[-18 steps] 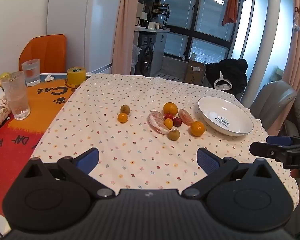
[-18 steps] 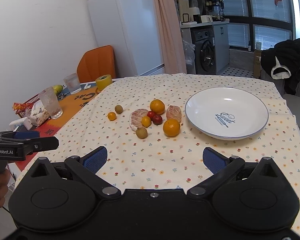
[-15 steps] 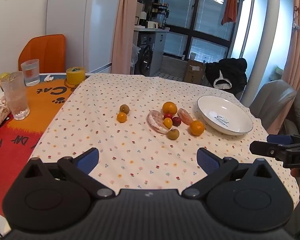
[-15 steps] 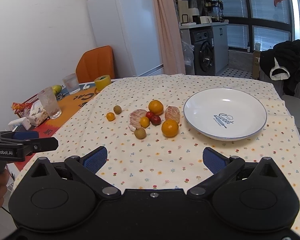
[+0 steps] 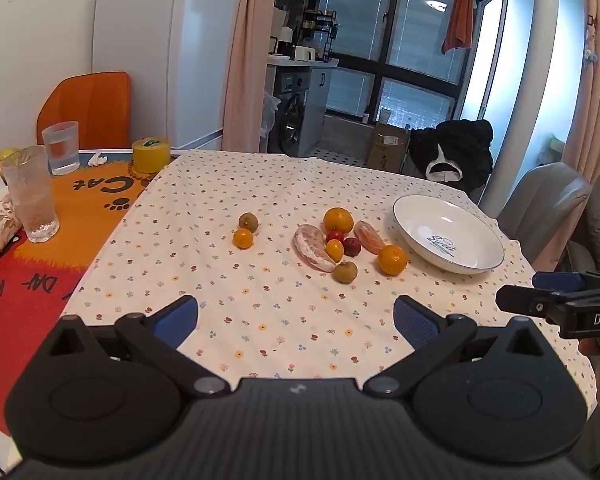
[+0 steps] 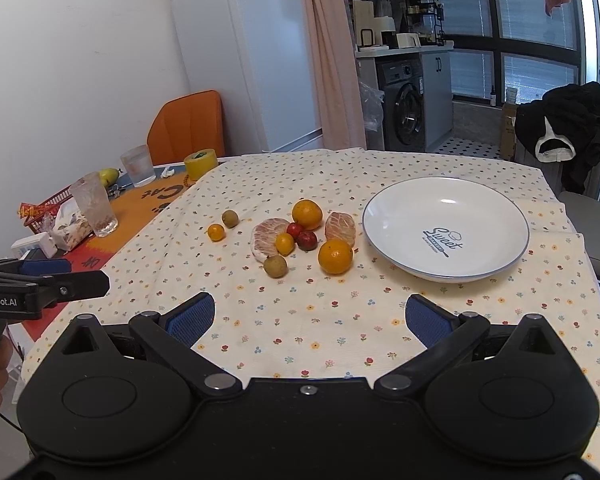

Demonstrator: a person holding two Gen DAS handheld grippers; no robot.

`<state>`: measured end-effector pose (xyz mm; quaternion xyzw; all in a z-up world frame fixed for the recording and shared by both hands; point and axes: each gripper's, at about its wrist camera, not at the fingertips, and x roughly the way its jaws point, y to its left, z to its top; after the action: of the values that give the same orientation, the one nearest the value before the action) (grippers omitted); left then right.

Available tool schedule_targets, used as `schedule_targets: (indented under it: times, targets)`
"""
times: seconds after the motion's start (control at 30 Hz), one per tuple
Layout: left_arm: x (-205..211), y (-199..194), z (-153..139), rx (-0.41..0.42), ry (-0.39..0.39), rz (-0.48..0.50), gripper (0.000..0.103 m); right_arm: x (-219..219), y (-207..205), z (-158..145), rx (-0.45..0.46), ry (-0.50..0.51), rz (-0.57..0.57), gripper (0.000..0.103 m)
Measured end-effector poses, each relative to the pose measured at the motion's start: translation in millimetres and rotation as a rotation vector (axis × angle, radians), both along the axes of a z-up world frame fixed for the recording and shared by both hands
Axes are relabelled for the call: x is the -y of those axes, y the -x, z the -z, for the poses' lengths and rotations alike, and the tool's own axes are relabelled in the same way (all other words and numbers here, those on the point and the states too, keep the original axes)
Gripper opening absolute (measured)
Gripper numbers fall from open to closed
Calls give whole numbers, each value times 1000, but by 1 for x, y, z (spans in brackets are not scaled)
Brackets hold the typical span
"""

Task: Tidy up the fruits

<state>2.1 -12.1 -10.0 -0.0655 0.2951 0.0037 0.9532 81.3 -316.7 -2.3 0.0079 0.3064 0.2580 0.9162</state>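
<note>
where the near edge of the table (image 6: pixel 500 320) lies, both grippers are held above the flowered cloth, the left gripper (image 5: pixel 296 316) and the right gripper (image 6: pixel 310 314) each with fingers spread wide and nothing between them. beyond them the fruits are seen in a loose cluster on the cloth: a brown fruit (image 6: pixel 275 267) and an orange (image 6: pixel 335 256) nearest, then a small yellow fruit (image 6: pixel 285 243), two red fruits (image 6: pixel 302 236), two peeled segments (image 6: pixel 266 236) and a second orange (image 6: pixel 307 213). apart to the left, a kumquat (image 6: pixel 216 232) and another brown fruit (image 6: pixel 230 218) are set. to the right of the cluster a white plate (image 6: pixel 384 208) is placed, nothing in it. farther left, two glasses (image 6: pixel 96 208) are stood.
</note>
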Motion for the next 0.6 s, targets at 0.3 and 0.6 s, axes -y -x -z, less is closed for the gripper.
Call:
schedule_targets:
  times: [0.3, 0.6]
  targets:
    - [-1, 1, -1, 3, 0, 0, 103, 0, 0, -1, 2, 7, 8, 103]
    - [-1, 1, -1, 4, 0, 0, 103, 0, 0, -1, 0, 9, 12, 103]
